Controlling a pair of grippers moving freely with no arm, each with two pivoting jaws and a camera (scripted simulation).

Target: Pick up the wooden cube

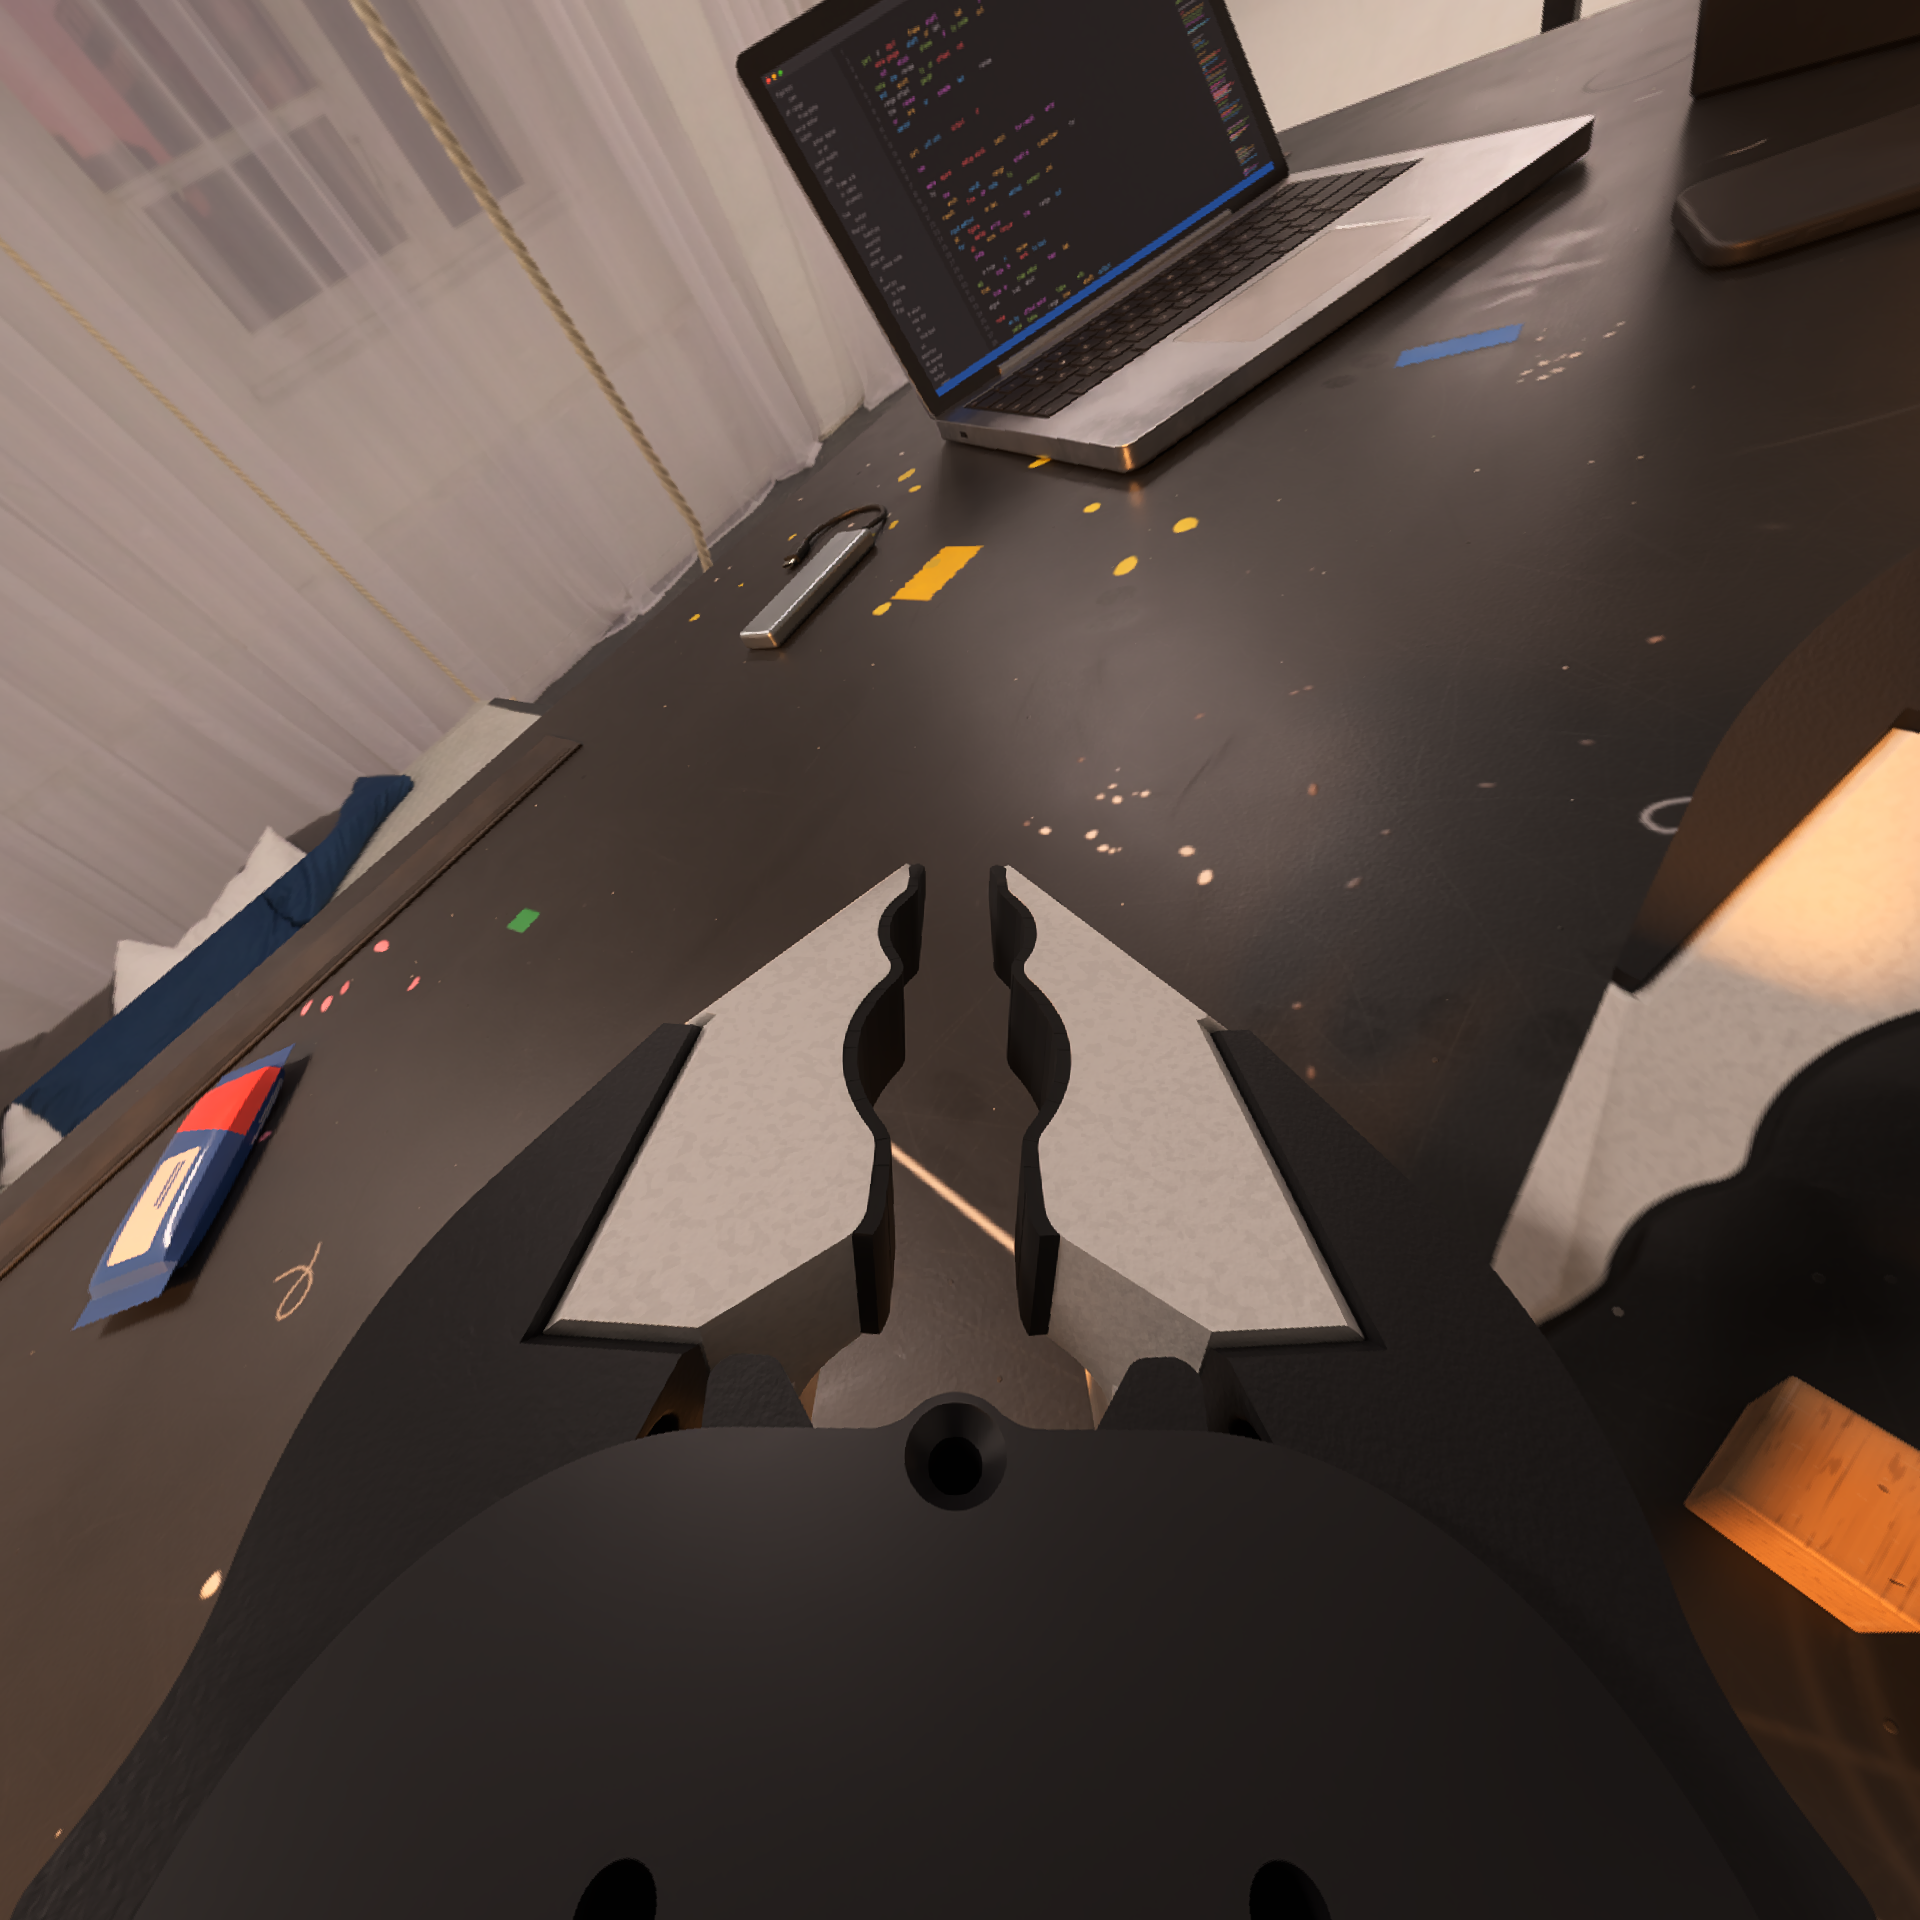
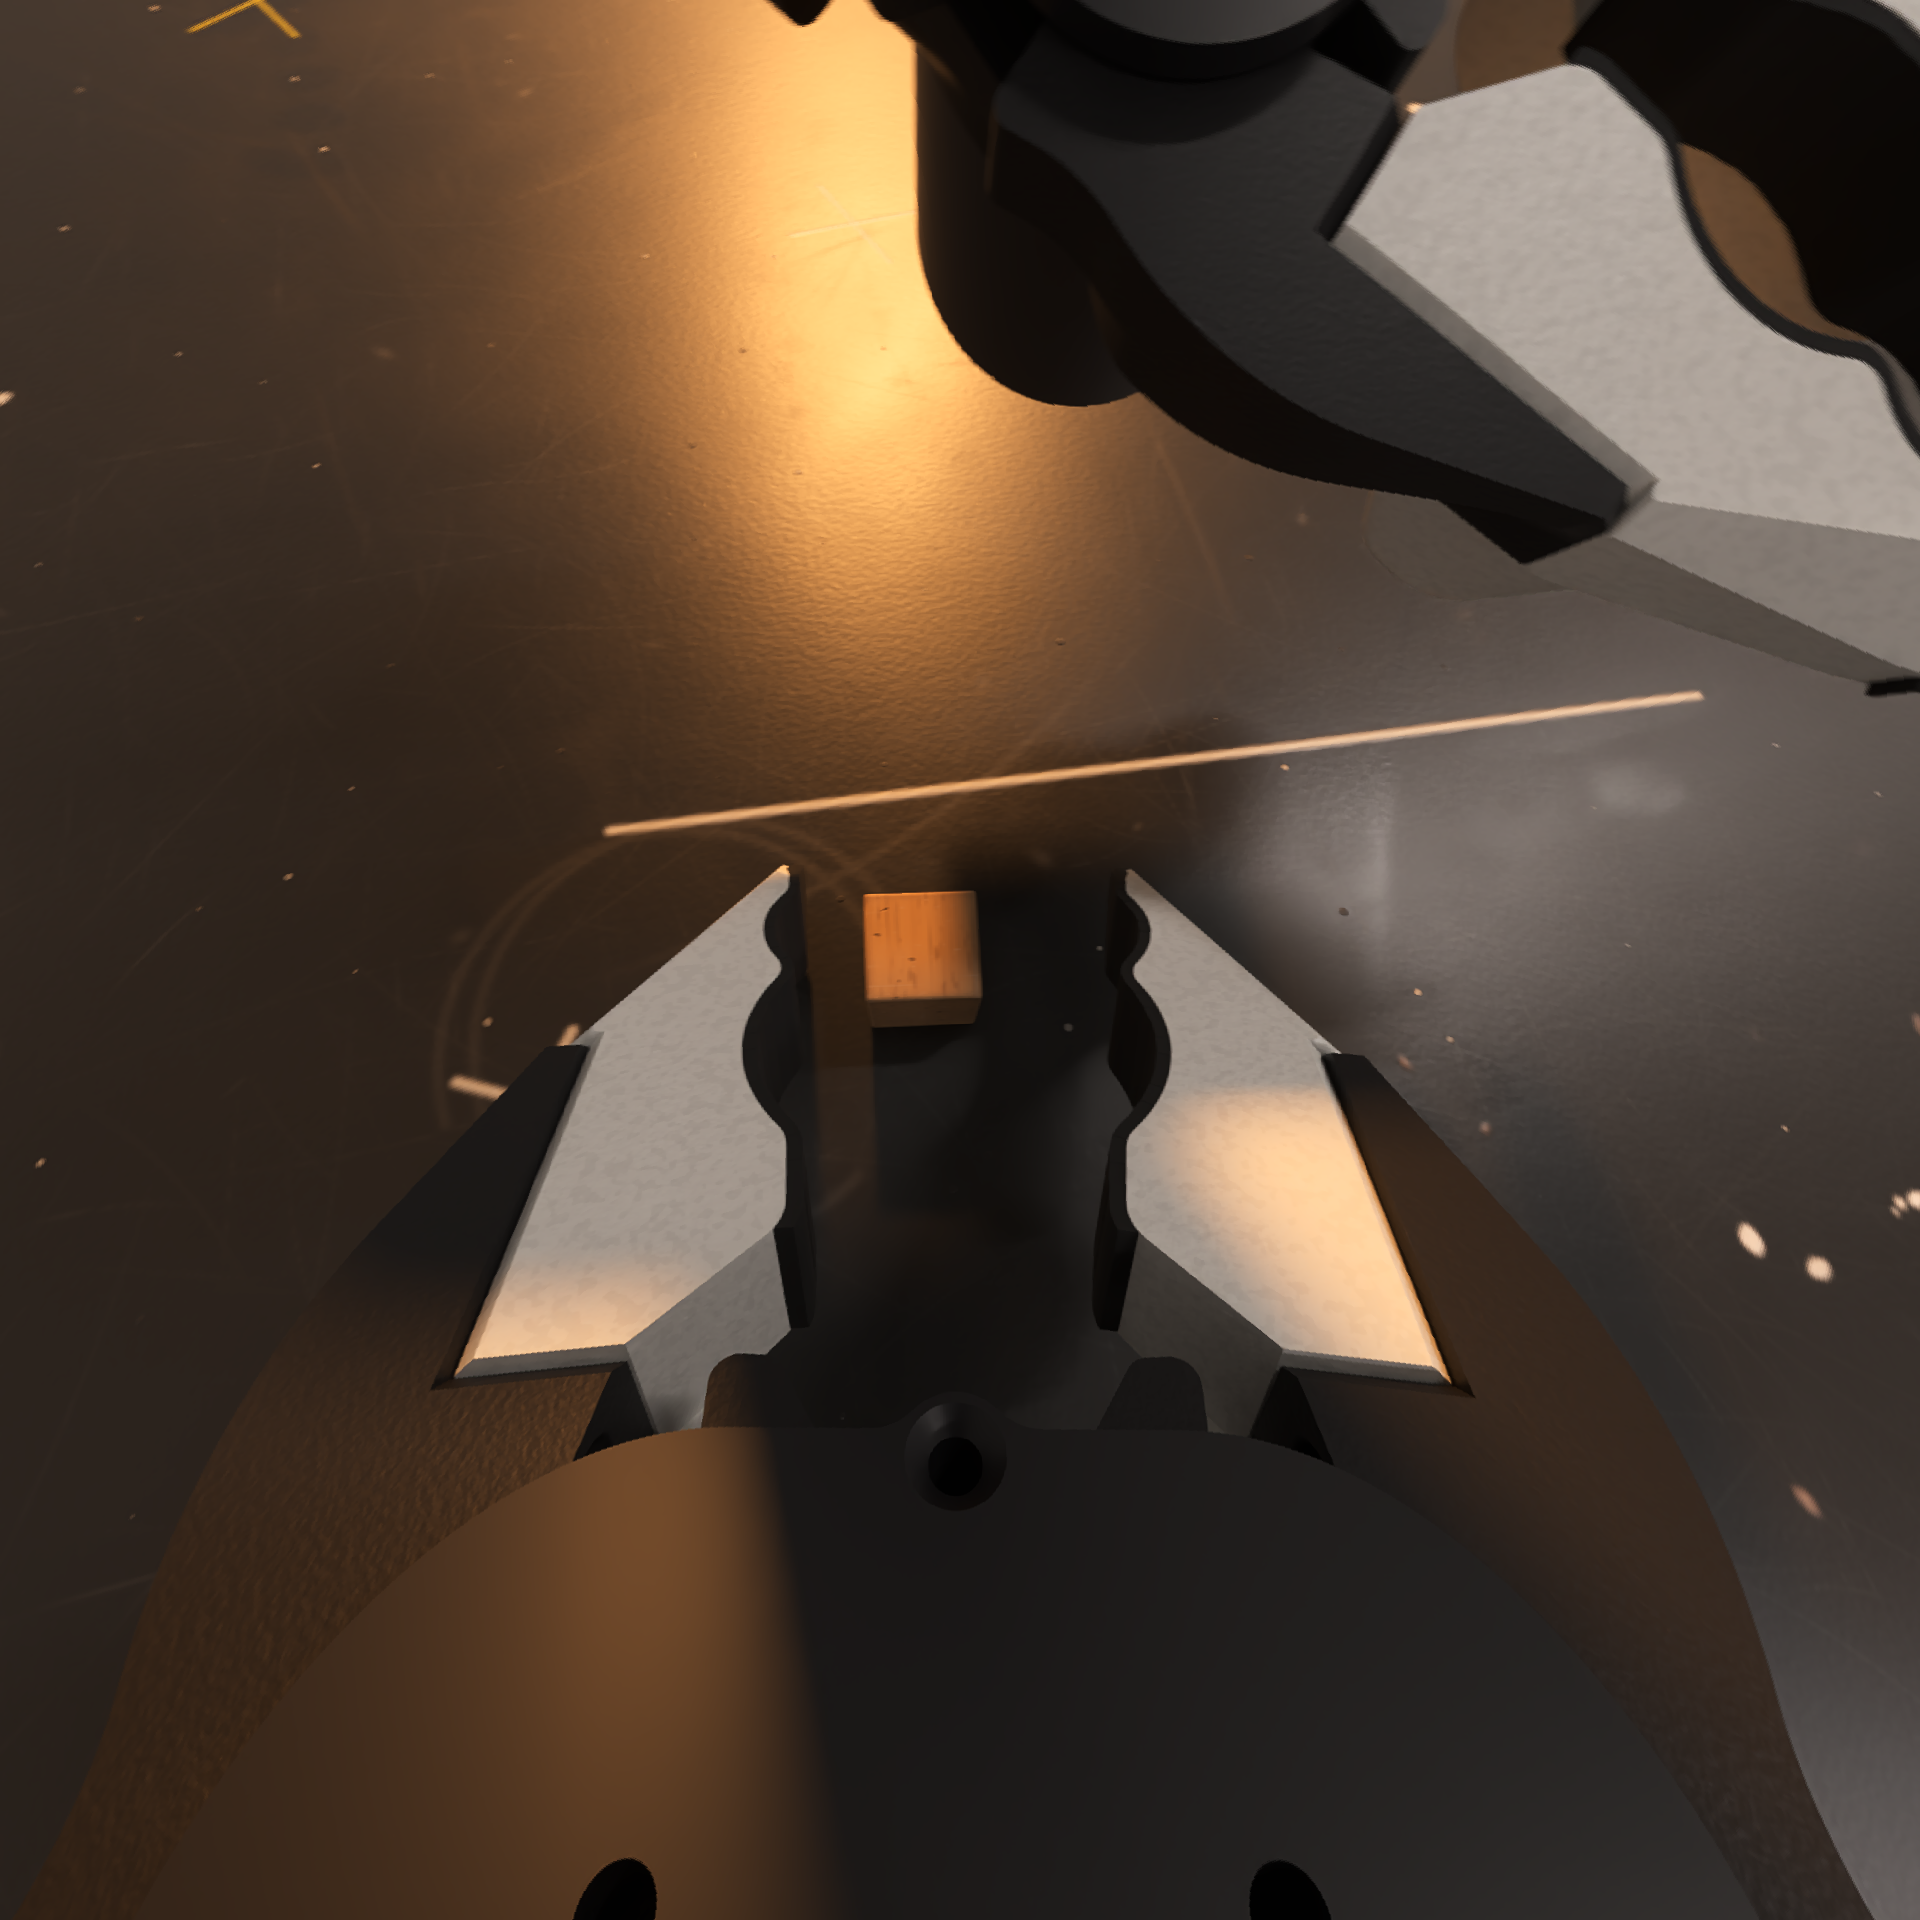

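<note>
Small pale wooden cube with visible grain and dark flecks, lying on dark scuffed tabletop, between spread fingers of right gripper nearer its left finger, untouched, left gripper narrowly parted, empty

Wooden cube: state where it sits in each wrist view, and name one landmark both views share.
Left wrist view: the wooden cube sits at the lower right edge, beside the left gripper.
Right wrist view: it lies centre frame on the dark table, between the open jaws of the right gripper, nearer the left one.
Shared landmark: the thin pale line across the tabletop.
</note>
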